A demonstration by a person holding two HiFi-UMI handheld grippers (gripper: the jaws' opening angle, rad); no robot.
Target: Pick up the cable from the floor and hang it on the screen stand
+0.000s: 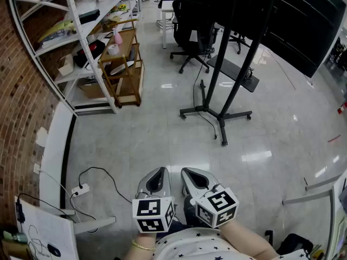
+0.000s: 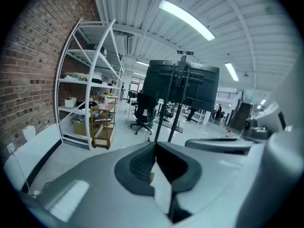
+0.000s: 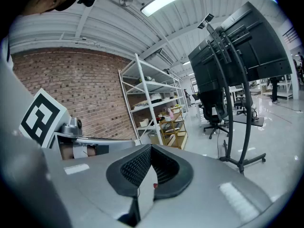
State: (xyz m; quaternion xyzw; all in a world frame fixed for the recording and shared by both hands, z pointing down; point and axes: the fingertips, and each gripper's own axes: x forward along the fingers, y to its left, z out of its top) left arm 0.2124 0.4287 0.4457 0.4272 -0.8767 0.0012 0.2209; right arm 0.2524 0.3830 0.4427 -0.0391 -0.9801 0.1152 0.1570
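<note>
The black screen stand [image 1: 219, 85] stands on the tiled floor ahead, carrying a large dark screen [image 1: 303, 20]. A thin black cable [image 1: 201, 106] hangs beside its post and trails over the floor to just past the base. Another black cable [image 1: 105, 173] loops on the floor at the left, by a white power strip [image 1: 81, 189]. My left gripper [image 1: 161, 172] and right gripper [image 1: 190, 173] are held side by side close to my body, both shut and empty, well short of either cable. The stand also shows in the left gripper view [image 2: 172, 109] and the right gripper view [image 3: 233, 103].
A white shelf rack [image 1: 81, 42] and a wooden cart [image 1: 126, 64] stand at the left along a brick wall [image 1: 19, 107]. A black office chair [image 1: 191, 34] sits behind the stand. A white board [image 1: 46, 234] leans at the lower left.
</note>
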